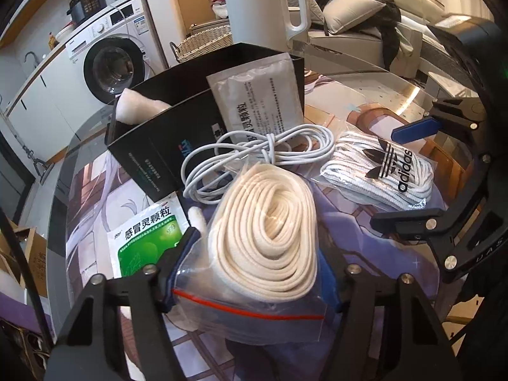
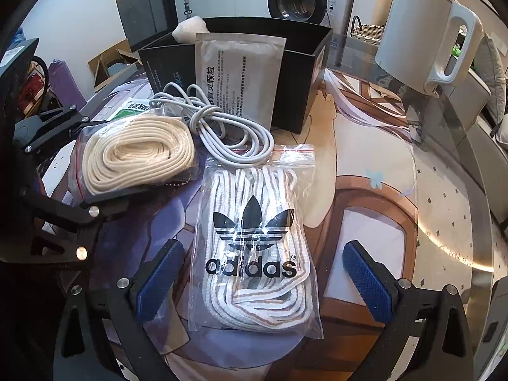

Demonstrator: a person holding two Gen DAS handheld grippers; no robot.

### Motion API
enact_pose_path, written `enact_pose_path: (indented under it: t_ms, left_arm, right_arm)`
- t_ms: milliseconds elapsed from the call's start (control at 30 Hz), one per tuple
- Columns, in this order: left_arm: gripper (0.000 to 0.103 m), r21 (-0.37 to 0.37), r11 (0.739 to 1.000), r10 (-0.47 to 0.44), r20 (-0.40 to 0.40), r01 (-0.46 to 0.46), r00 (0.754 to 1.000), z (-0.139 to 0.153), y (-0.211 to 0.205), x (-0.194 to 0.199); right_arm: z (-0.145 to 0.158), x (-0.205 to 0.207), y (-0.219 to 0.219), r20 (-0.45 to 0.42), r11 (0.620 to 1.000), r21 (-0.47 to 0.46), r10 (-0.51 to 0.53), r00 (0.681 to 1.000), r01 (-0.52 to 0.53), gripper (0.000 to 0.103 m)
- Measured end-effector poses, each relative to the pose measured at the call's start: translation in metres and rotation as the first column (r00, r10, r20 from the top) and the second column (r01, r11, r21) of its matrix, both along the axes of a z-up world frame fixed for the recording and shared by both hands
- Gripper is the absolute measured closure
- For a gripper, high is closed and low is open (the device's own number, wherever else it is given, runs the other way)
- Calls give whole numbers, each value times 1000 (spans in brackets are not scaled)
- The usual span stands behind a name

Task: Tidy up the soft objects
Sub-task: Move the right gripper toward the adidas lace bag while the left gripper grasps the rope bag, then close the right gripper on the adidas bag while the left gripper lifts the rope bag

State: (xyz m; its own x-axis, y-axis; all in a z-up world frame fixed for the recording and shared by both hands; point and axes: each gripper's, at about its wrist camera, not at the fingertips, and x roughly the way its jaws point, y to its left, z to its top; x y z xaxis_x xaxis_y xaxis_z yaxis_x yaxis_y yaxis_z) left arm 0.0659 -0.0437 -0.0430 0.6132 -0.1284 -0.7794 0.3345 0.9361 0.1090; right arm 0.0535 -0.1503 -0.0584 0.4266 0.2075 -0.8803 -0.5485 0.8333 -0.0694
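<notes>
A clear zip bag of cream laces (image 1: 263, 238) lies between my left gripper's (image 1: 263, 273) jaws, which press its sides; it also shows in the right wrist view (image 2: 136, 155). A clear bag of white laces with an adidas logo (image 2: 254, 254) lies flat between the open jaws of my right gripper (image 2: 263, 282), not touched; it also shows in the left wrist view (image 1: 384, 168). A coiled white cable (image 2: 222, 127) lies behind both bags. A black open box (image 2: 298, 76) stands at the back with white padding (image 2: 192, 28) in it and a silver sachet (image 2: 238, 76) leaning on its front.
A green-and-white medicine sachet (image 1: 146, 244) lies left of the cream laces. A white electric kettle (image 2: 425, 35) stands at the back right on the glass tabletop (image 2: 444, 190). A washing machine (image 1: 108, 63) and a wicker basket (image 1: 203, 44) stand beyond the table.
</notes>
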Motion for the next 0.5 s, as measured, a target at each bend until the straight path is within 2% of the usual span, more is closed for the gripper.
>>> enact_pose_path:
  t_ms: [267, 367, 400, 433, 500]
  left_arm:
    - [44, -21, 1000, 2, 9, -2, 1000, 4, 3, -4]
    - [46, -22, 1000, 1, 16, 0, 1000, 6, 2, -7]
    - [49, -30, 1000, -3, 18, 3, 1000, 7, 2, -8]
    - [56, -41, 999, -8, 17, 8, 1000, 8, 3, -9]
    - [57, -49, 999, 2, 31, 0, 1000, 12, 4, -10]
  right_arm:
    - [0, 1, 1, 2, 1000, 3, 9, 1000, -9, 2]
    - [1, 2, 1, 9, 1000, 8, 13, 1000, -13, 11]
    - [3, 1, 1, 13, 1000, 10, 15, 1000, -15, 15]
    - [3, 0, 1, 15, 1000, 12, 16, 1000, -17, 17]
    - [4, 0, 1, 16, 1000, 15, 23, 1000, -23, 26]
